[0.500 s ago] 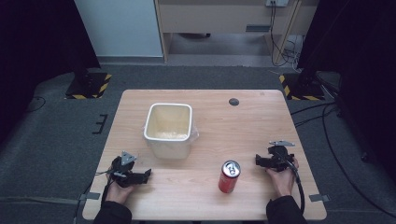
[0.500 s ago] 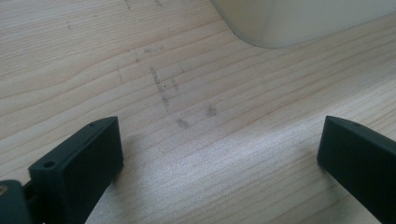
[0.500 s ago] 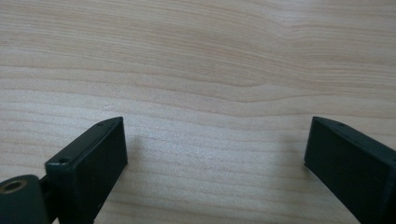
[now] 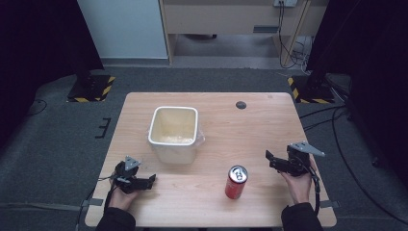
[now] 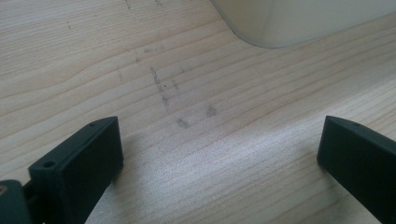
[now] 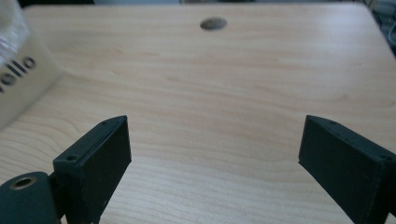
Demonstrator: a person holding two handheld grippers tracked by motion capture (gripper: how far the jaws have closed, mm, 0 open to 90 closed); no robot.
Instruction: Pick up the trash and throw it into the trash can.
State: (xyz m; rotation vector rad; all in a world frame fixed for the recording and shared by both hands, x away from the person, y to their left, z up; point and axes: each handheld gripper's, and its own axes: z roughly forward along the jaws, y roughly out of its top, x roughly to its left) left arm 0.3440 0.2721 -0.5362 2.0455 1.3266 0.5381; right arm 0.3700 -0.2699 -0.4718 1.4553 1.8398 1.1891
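Only partial dark lettering reading "ello" is legible, on the cream bin [image 6: 21, 81] at the far left of the right gripper view, well beyond the right gripper [image 6: 212, 163], whose fingers [image 6: 95, 161] are spread wide over bare bench [image 6: 219, 93]. Ahead lies open wood up to a dark round spot [image 6: 213, 23] near the far edge. From above, a red can [image 4: 236, 182] stands between both grippers. The left gripper [image 5: 219, 163] is likewise released, the bin's base just ahead.
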